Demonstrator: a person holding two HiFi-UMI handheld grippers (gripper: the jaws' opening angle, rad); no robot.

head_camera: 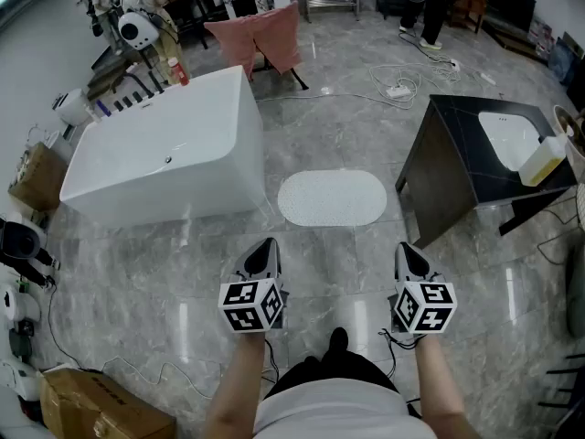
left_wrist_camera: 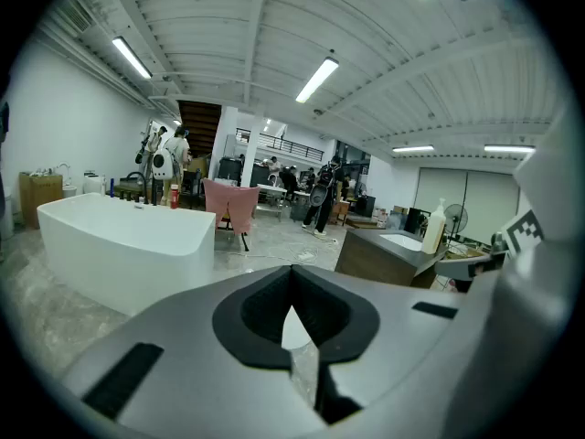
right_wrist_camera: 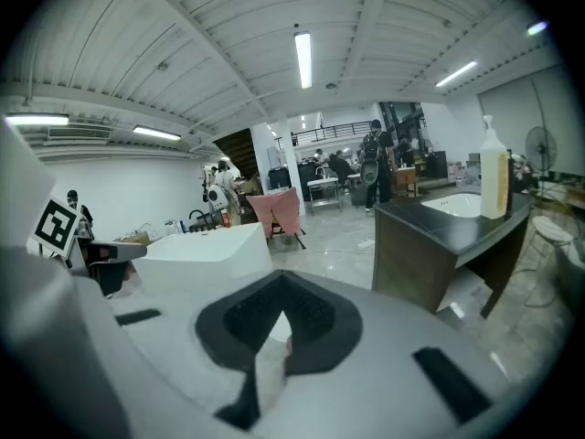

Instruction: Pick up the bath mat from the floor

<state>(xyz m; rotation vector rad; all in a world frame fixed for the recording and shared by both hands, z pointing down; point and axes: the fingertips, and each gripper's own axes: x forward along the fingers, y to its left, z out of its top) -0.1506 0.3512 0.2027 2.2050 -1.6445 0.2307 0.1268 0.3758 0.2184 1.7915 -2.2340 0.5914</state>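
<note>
Lab or workshop hall with a mock bathroom set up, not a home. Freestanding white bathtub (head_camera: 174,149) out in the open on glossy grey tile floor (head_camera: 338,126). Bath mat (head_camera: 332,198) just right of tub, dark vanity with sink (head_camera: 454,144) further right. Loose cables (head_camera: 388,82) and pink-draped chair (head_camera: 260,33) behind tub, robot gear (head_camera: 137,30) at its far end, cardboard box (head_camera: 101,408) in front. Strip lights (left_wrist_camera: 317,79) on ribbed ceiling, people (left_wrist_camera: 322,199) at work tables well behind tub.

White oval bath mat (head_camera: 332,198), flat on floor
</note>
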